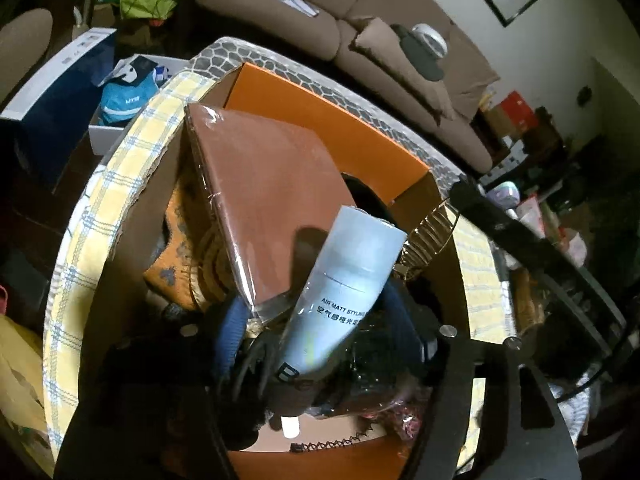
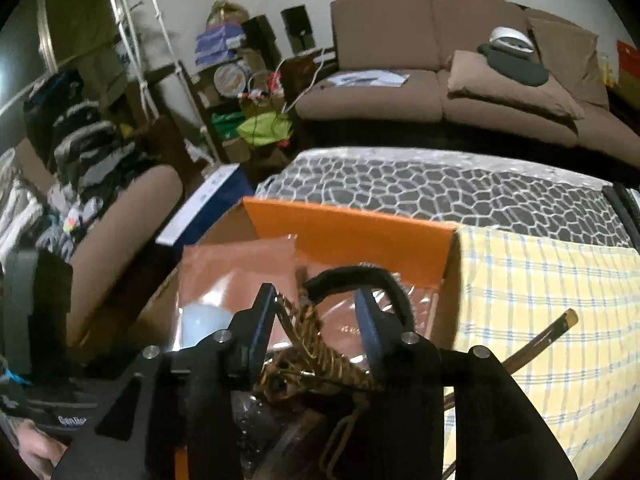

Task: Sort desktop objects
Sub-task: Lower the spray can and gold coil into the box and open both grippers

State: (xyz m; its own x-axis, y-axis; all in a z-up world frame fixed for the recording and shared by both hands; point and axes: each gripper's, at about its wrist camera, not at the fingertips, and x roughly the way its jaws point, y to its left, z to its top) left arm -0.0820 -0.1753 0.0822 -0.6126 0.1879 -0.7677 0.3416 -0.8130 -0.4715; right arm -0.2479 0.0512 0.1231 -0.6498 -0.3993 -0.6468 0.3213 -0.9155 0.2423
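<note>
While jaws stand apart, spray can [image 1: 344, 292] lies inside orange box [image 1: 320, 108].

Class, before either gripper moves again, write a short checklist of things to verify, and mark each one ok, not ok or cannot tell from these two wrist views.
1. Left gripper holds the spray can: ok.
2. Can is over the orange box: ok.
3. Right gripper jaws apart: ok.
4. Right gripper grips the gold wire piece: cannot tell.
5. Room for the can beside the wrapped brown box: cannot tell.
</note>
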